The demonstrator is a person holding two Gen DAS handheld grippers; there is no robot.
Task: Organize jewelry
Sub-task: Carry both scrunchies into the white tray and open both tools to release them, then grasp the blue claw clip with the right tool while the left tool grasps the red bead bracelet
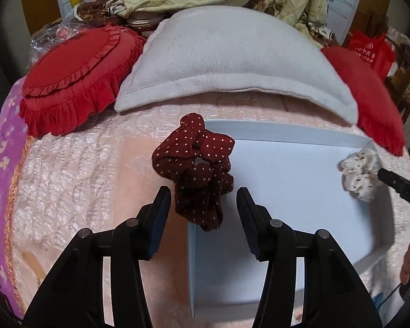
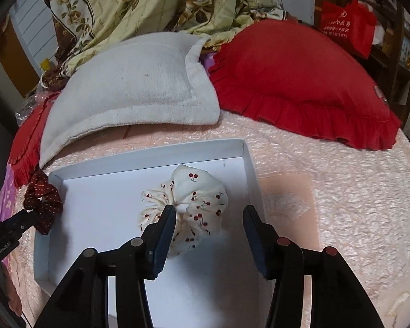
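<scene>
On the pink bedspread, the cream cherry-print scrunchie lies inside the white tray near its right wall, while the dark red dotted scrunchie straddles the left rim, half in; both the left gripper and right gripper stand apart, gripping nothing.

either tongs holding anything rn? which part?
Nothing held. Left tongs open around the dark red polka-dot fabric scrunchie; right tongs open by the white cherry-print scrunchie.

Bare tray floor at its left side and near edge. Blocked along the bed's far edge by grey pillow and red cushions.
</scene>
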